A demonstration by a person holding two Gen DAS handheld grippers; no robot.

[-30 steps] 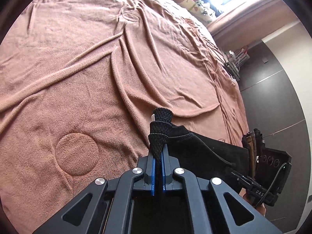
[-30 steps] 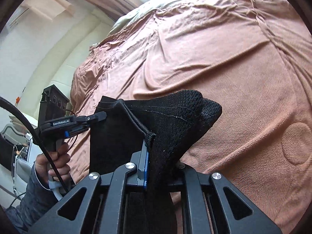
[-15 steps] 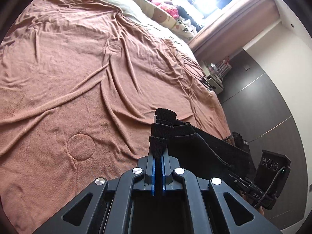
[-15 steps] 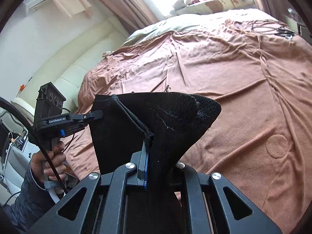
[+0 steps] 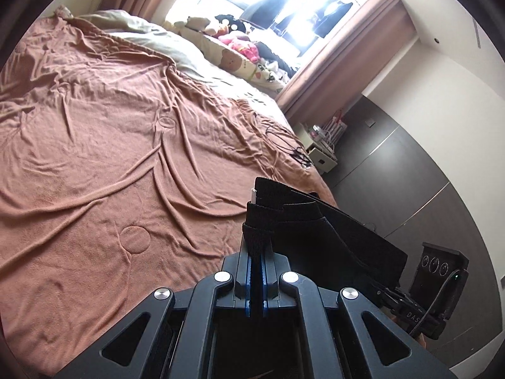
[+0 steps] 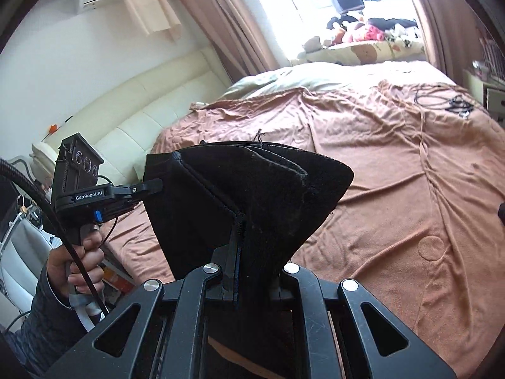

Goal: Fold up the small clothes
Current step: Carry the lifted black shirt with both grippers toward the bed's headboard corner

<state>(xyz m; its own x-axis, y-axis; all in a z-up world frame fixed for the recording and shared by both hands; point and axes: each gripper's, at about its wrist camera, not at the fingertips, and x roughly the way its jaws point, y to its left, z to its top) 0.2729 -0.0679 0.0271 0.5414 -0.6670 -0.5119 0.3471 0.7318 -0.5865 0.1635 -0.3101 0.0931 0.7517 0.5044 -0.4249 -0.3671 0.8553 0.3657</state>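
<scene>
I see a matt black knit garment (image 6: 252, 195), ribbed at its band, in my matt black plastic tongs (image 5: 256, 246) with shiny metal rivets. The bed's brown blanket (image 5: 94, 158) looks like soft, napped terry cloth, creased. The cream headboard (image 6: 132, 117) looks like smooth, slightly glossy leather. The curtains (image 6: 205, 15) are matt cloth.

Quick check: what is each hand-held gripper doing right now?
Left hand-held gripper: closed on one end of the black garment.
Right hand-held gripper: closed on the other end of it.
</scene>
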